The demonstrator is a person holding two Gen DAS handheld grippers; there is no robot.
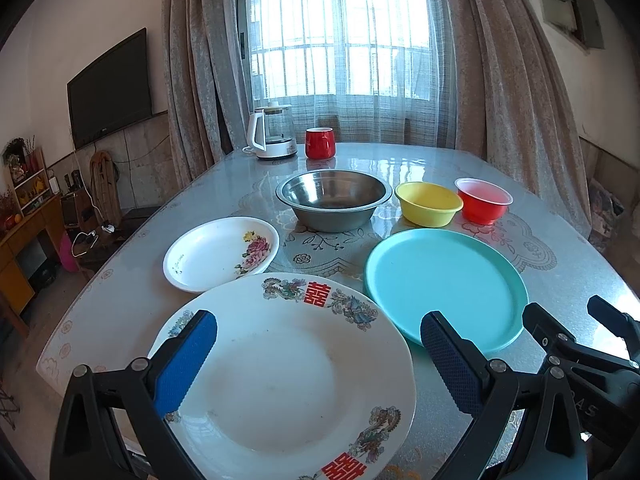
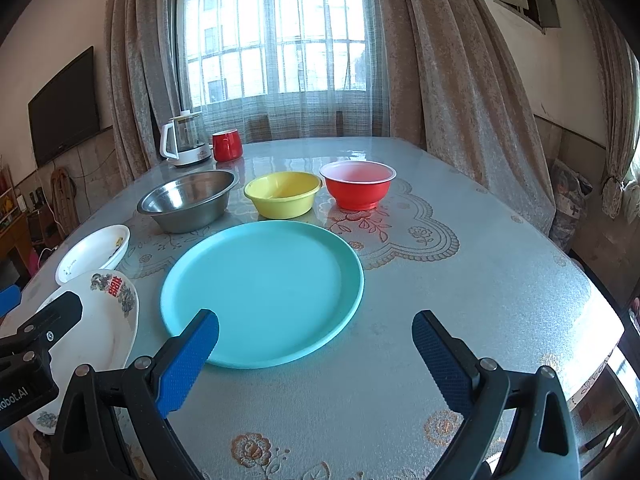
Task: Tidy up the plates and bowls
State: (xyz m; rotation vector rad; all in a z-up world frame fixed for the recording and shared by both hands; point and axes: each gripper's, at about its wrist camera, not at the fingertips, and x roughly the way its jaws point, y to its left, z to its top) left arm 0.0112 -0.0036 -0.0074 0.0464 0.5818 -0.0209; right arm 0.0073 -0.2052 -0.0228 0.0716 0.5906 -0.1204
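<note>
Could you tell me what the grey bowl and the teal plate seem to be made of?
Grey bowl: likely stainless steel, brushed and shiny, mirroring the window light. Teal plate: probably plastic or melamine, matte, uniform colour, with a thin moulded rim.

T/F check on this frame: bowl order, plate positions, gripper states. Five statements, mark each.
1. The yellow bowl sits between the steel bowl and the red bowl. True.
2. The teal plate is stacked on the dragon plate. False: they lie side by side.
3. Both the left gripper and the right gripper are open and empty. True.
4. The floral plate holds the red mug. False: the red mug stands beside the kettle.
5. The steel bowl is upside down. False: upright.
</note>
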